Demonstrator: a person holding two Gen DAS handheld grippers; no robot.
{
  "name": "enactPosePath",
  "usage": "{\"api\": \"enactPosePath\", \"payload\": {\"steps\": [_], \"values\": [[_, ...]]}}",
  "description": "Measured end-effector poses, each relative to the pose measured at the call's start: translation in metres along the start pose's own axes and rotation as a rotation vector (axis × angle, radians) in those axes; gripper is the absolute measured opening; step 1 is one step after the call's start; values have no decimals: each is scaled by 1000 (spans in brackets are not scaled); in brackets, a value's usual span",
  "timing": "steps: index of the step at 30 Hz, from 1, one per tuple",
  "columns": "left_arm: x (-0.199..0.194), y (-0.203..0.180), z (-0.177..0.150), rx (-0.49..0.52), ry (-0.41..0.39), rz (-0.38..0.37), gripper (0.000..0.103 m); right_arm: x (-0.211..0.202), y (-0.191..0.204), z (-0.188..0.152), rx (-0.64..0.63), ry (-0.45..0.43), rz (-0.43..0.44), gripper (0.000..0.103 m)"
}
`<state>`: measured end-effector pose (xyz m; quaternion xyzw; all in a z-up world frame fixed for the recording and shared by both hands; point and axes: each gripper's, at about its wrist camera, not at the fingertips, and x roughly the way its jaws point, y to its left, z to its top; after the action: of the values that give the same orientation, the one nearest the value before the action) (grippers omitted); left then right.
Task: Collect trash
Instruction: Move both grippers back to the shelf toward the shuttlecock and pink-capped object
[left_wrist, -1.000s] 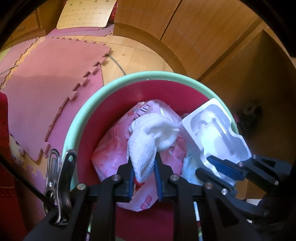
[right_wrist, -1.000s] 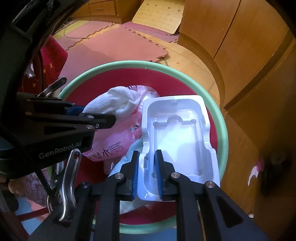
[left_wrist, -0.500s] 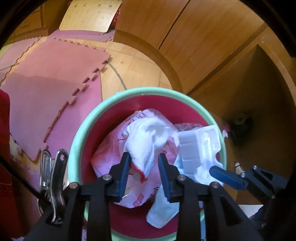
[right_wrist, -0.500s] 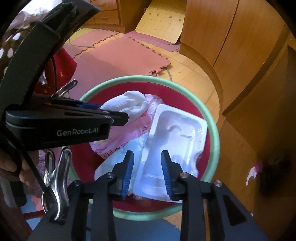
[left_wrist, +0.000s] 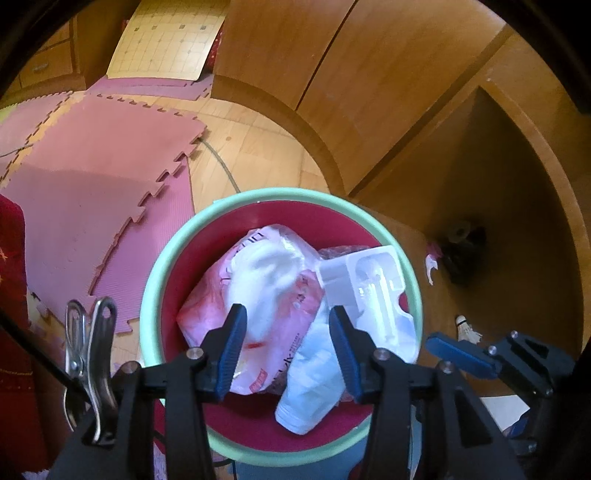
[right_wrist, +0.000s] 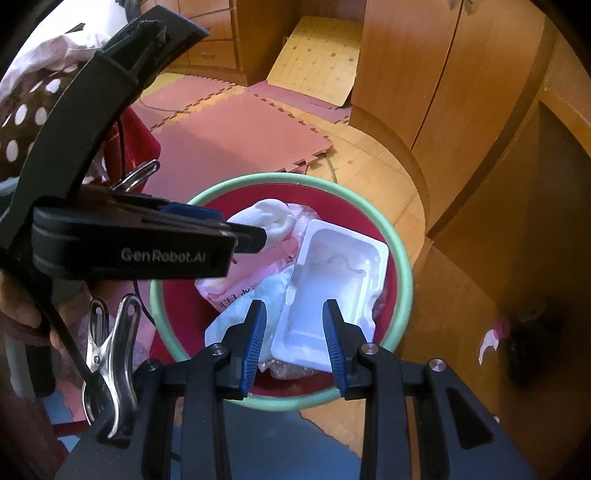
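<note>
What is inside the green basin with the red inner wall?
In the basin lie a white cloth, a pink plastic pack, a white plastic tray and a pale bag. Whatever lies beneath them is covered.

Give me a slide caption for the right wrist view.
Right gripper, jaws open, above a green-rimmed bin holding a white plastic tray, white cloth and pink wrapper.

Dark object (left_wrist: 463, 254) in the cupboard corner too dim to identify, basin (right_wrist: 404, 258) near rim hidden behind gripper arms, pink wrapper (left_wrist: 207, 306) print too blurred to read, white sock (right_wrist: 275, 218) partly covered by the other gripper
</note>
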<state>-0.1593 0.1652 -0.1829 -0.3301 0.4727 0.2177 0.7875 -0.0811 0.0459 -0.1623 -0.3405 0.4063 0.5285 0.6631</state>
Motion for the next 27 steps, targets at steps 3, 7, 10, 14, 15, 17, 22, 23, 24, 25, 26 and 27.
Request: {"api": "enactPosePath", "payload": {"steps": [3,7,10,14,15,17,22,23,24,25,26,27], "values": [[-7,-6,-2,20,-9,1,49,-9,-2,-8,-43,11,-26,33],[-14,-19,-3,44,-18,-17,49,-21,-12,-20,-56,40,-49,33],[-19,-34,-4,77,-27,-34,49,-32,-23,-31,-74,69,-76,33],[-24,-57,-6,132,-38,-60,49,-42,-40,-47,-94,110,-102,33],[-24,-64,-7,146,-40,-66,49,-43,-47,-54,-97,130,-116,33],[-25,-78,-8,176,-43,-82,49,-46,-56,-68,-100,166,-132,33],[-22,-110,-15,241,-35,-114,49,-42,-80,-104,-75,268,-133,33],[-21,-117,-17,254,-28,-120,49,-40,-84,-113,-60,282,-133,33],[-20,-121,-19,262,-24,-124,49,-39,-88,-120,-48,290,-135,33],[-17,-128,-22,276,-17,-128,49,-36,-92,-128,-34,302,-138,33],[-15,-134,-25,291,-11,-130,49,-32,-95,-135,-24,315,-142,33],[-13,-138,-26,303,-7,-130,49,-30,-97,-141,-21,326,-147,33]]}}
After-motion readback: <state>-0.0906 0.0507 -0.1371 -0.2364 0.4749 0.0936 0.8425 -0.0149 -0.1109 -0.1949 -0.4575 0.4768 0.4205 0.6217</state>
